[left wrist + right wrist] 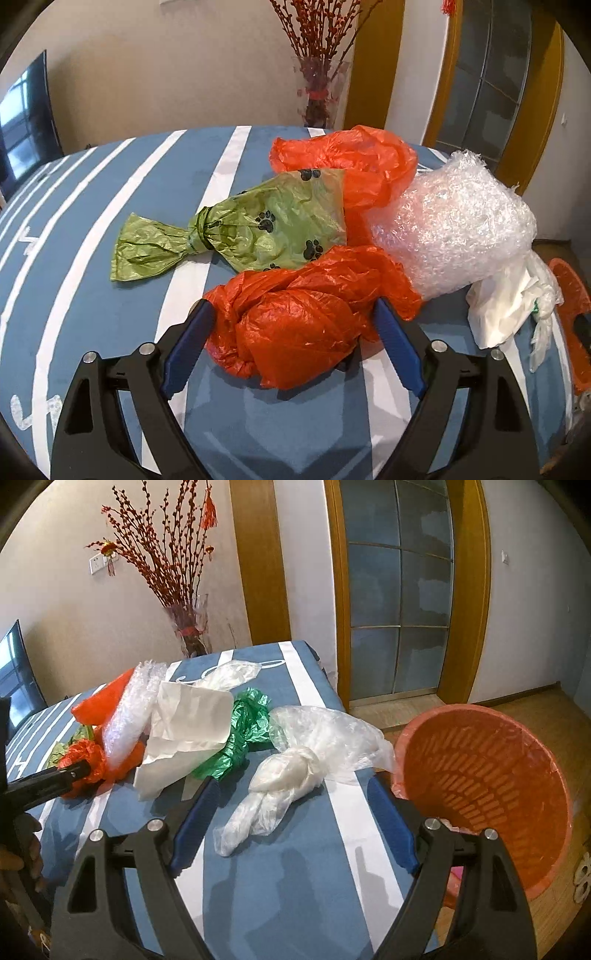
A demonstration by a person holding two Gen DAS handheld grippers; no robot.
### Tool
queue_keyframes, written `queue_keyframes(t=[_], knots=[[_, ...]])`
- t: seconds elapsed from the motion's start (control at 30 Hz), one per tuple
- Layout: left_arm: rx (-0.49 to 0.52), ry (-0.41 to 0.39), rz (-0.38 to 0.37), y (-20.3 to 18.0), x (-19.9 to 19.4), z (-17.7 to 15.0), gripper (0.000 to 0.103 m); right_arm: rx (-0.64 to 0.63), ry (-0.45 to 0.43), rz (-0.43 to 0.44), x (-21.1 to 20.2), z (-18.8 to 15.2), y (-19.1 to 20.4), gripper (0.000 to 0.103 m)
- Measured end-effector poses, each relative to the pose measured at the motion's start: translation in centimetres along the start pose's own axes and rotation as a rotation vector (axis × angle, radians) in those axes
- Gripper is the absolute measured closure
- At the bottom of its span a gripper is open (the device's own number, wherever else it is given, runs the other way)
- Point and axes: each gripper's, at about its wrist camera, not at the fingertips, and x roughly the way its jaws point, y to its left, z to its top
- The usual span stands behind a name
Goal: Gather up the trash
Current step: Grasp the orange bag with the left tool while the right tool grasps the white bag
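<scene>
A crumpled orange plastic bag (295, 325) lies on the blue striped cloth between the open jaws of my left gripper (293, 314), whose pads stand on either side of it. Behind it lie a knotted green paw-print bag (258, 225), a second orange bag (347, 155), a roll of bubble wrap (450, 221) and a white bag (506, 310). My right gripper (291, 786) is open above a knotted clear bag (288, 771), not closed on it. A green bag (243, 731) and white paper (188, 716) lie beyond. An orange slatted bin (487, 775) stands at the right.
The table (110, 206) has a blue cloth with white stripes; its far edge is near a vase of red branches (188, 627). A door with glass panes (399, 609) and wooden floor (535, 701) lie to the right. A dark screen (26, 122) is at left.
</scene>
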Motion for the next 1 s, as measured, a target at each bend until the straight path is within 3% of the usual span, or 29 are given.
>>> queue_keyframes(t=[0.13,0.43,0.47,0.5,0.63,0.83,1.0], knots=[[0.004,0.004,-0.030,0.2,0.1,-0.3,0.022,-0.002,0.017,-0.005,1.0,0.2,0.1,0.022],[0.015,0.040,-0.025,0.3,1.1,-0.3,0.018,-0.002,0.067,-0.007,3.4,0.7,0.1,0.023],[0.014,0.039,-0.028,0.4,1.1,-0.3,0.020,0.001,0.077,-0.002,3.7,0.7,0.0,0.023],[0.014,0.036,-0.032,0.4,1.0,-0.4,0.028,0.008,0.095,0.003,4.1,0.8,-0.1,0.024],[0.014,0.005,-0.044,0.4,0.5,-0.4,0.043,0.032,0.137,0.022,4.9,0.7,-0.3,0.027],[0.004,-0.024,-0.037,0.6,-0.6,-0.9,0.045,0.042,0.158,0.013,5.4,1.2,-0.3,0.035],[-0.011,-0.043,-0.039,0.9,-1.8,-1.0,0.045,0.049,0.189,0.003,6.4,1.6,-0.1,0.048]])
